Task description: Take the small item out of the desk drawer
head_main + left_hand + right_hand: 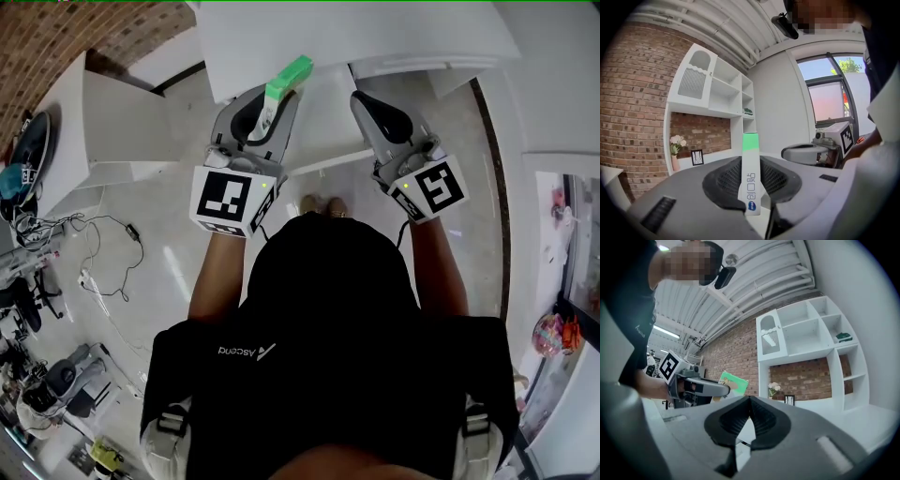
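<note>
Green-tipped white packet [287,79] sits clear of the furniture in the head view, standing up out of the left gripper [268,105] with its green end over the front edge of the white desk [375,37]. The right gripper [367,101] hangs beside it, apart from it, and each gripper shows its marker cube towards us. We cannot tell whether the white surface [328,108] between and below them is the drawer. In the left gripper view we see the jaws closed narrowly on the packet's lower white part, a dark pad pressing on either flat side. The printed face is turned to the camera and the green end stands upright above the pads. Beyond it are a brick wall [633,98], a white shelf unit [712,84], a vase of flowers [676,146], a small picture frame [697,157] and a window [829,93], with the other gripper off to the right. In the right gripper view we see its jaws brought together at the tips with nothing between them. The left gripper shows at the left there, carrying the packet in the air in front of the brick wall, and the same shelf unit stands to the right.
</note>
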The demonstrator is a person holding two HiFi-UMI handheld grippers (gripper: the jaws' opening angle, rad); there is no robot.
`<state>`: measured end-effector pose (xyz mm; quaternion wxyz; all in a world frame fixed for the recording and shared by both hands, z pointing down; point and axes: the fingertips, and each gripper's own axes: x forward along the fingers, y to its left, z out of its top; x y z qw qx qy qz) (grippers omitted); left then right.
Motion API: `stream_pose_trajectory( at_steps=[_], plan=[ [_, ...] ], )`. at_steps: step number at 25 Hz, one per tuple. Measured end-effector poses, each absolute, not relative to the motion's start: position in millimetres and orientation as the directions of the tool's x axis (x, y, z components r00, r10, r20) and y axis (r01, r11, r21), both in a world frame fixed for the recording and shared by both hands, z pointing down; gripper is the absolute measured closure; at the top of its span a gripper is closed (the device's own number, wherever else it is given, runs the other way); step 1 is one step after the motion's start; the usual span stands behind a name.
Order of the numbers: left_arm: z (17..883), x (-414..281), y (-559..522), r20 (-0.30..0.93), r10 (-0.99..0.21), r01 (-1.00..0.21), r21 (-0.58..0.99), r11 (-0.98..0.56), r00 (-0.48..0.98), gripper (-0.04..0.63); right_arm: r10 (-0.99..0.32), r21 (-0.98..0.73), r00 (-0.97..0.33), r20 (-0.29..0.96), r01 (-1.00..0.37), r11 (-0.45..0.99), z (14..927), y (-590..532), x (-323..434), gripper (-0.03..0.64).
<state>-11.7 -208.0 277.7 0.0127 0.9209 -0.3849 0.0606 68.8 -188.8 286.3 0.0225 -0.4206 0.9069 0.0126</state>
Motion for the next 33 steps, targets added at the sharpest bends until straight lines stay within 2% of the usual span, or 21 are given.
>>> stream_pose_trajectory(
  at_steps=[10,33],
  plan=[
    [257.2,-1.0,-192.6,0.058,-0.692,-0.692,-0.031,-0.721,0.719,0.508,-0.769,0.019,-0.635,-0.067,-0.772,0.636,274.7,-178.9,72.2,0.615],
    [259.0,-8.8,-180.9,0.064,-0.688,-0.688,-0.032,-0.725,0.723,0.508,-0.768,0.028,-0.637,-0.071,-0.771,0.637,272.5,-166.3,62.2,0.615]
  ],
)
